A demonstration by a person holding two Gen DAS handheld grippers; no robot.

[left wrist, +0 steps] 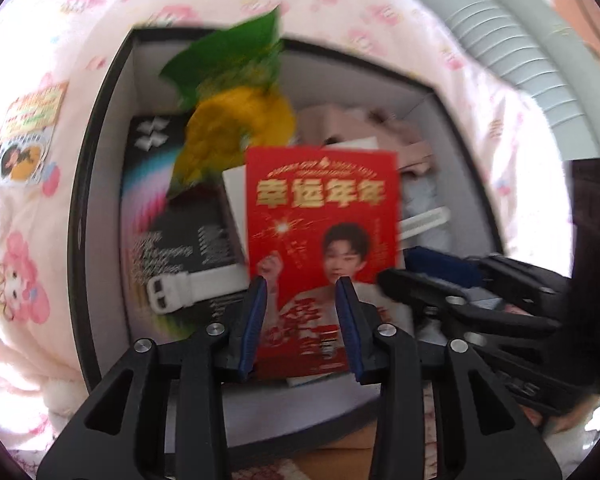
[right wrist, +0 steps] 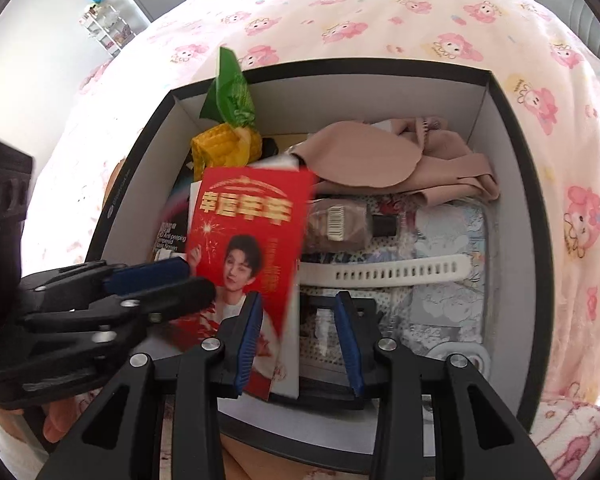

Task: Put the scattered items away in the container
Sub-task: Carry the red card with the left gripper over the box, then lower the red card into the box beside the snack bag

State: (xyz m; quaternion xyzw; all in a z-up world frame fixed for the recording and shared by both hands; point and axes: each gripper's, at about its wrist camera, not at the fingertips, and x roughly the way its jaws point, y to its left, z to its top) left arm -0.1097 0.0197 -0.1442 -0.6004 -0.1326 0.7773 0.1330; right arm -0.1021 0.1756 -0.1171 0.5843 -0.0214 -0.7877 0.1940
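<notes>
Both grippers hang over the open box (right wrist: 512, 128), pointing steeply down into it. The red card (left wrist: 324, 216) lies inside, ahead of the left gripper (left wrist: 302, 292); the jaws stand apart with nothing pressed between the pads, the card below and beyond them, apparently just let go. The right gripper (right wrist: 298, 308) sits just right of the card, jaws narrow and empty; the white strap (right wrist: 384, 272) lies just ahead of its tips. The toy corn (right wrist: 224, 146) and beige cloth (right wrist: 380, 160) lie farther ahead in the box. The step in hand appears to be placing the card. One sticker sheet (left wrist: 28, 132) lies on the bedspread (left wrist: 40, 260), left of the left gripper, outside the box; the next move likely calls for reaching there.
</notes>
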